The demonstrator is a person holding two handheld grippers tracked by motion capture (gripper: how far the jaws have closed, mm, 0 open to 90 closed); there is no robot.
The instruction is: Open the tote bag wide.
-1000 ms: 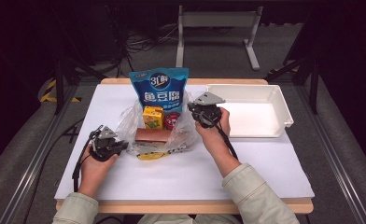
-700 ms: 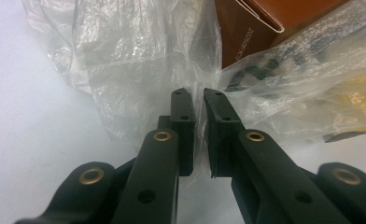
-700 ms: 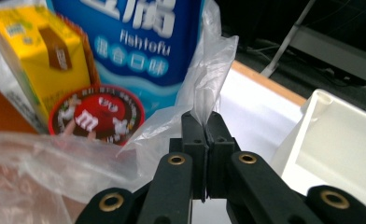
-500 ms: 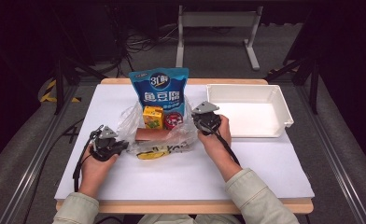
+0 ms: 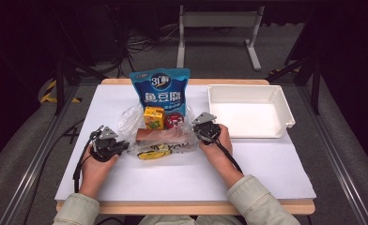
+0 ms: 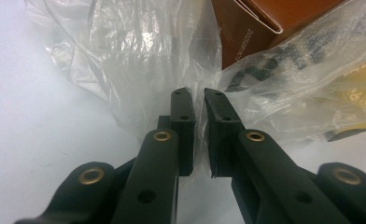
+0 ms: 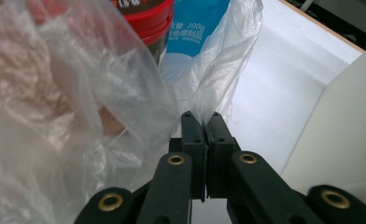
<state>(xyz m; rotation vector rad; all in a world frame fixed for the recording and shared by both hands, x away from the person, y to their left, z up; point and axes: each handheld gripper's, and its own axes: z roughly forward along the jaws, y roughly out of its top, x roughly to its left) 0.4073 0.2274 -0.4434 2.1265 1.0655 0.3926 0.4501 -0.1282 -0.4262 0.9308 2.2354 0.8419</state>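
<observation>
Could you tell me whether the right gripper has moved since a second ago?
Yes. The right gripper has come down and toward the person, away from the white tray, and is now shut on the plastic bag.

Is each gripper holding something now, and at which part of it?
Both hold the clear plastic bag. The right gripper is shut on a thin edge at its right side; the left gripper pinches the film at its left side.

Lab-type recording bay: white-topped table [image 5: 266, 173] sitting between metal rails [image 5: 27, 173], cables [image 5: 144, 42] lying on grey floor, metal stand [image 5: 217, 21] standing behind, dark surroundings enclosing everything.
</observation>
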